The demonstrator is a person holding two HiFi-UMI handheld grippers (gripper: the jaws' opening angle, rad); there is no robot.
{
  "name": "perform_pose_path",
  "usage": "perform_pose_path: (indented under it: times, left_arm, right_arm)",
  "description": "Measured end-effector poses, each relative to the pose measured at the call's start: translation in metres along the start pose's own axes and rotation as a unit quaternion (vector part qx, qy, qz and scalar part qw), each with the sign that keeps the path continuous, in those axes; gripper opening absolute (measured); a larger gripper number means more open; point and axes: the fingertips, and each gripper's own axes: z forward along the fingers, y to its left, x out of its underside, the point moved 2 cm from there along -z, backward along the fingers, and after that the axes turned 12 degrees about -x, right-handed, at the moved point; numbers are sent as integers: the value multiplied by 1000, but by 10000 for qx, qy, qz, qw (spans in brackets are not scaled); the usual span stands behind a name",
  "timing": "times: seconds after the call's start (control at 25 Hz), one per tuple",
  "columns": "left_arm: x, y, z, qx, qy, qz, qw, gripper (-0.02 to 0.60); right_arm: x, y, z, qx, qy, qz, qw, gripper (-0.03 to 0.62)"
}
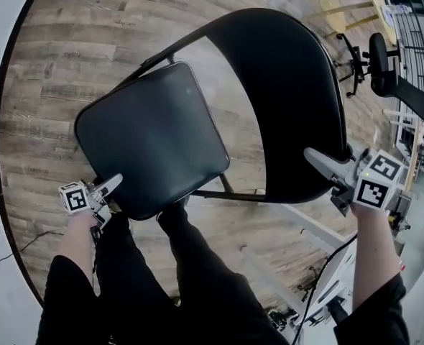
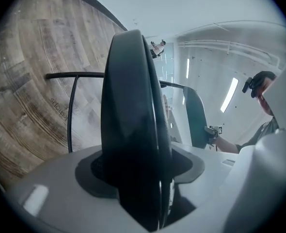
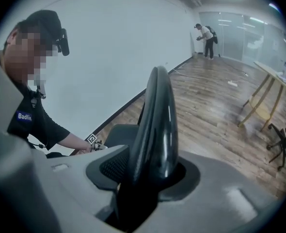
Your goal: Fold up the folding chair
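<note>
We hold the folding chair [image 1: 282, 146] at two places

Our left gripper [image 1: 112, 185] pinches the seat [image 1: 153, 136] edge and our right gripper [image 1: 320, 163] clamps the backrest [image 1: 292, 77], ready to fold; the chair stands open on the floor [image 1: 54, 85].

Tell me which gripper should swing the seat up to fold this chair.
Left. The left gripper clamps the seat at its front edge, so lifting there should swing it toward the backrest. The right gripper grips the backrest, better for steadying.
</note>
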Motion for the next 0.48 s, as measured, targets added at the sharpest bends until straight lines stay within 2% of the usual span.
perform_pose_path:
  times: [0.08, 0.16, 0.2, 0.32, 0.48]
  left_arm:
    - [0, -1, 1, 22, 30, -184, 9998, 281]
    - [-3, -3, 2, -31, -1, -84, 10000, 279]
    - [-3, -3, 1, -56, -23, -106, 9999, 279]
    - [3, -4, 0, -69, -34, -617, 9981, 278]
    - [4, -6, 0, -154, -32, -807, 9966, 278]
  right_arm:
    - [0, 1, -1, -52, -1, -35, 10000, 150]
    - [-1, 2, -1, -93, 17, -70, 9999, 133]
    - [-1, 2, -1, -107, 27, -75, 9999, 129]
    - [-3, 5, 1, -137, 49, -87, 9999, 123]
    - [-8, 10, 3, -173, 76, -117, 9998, 115]
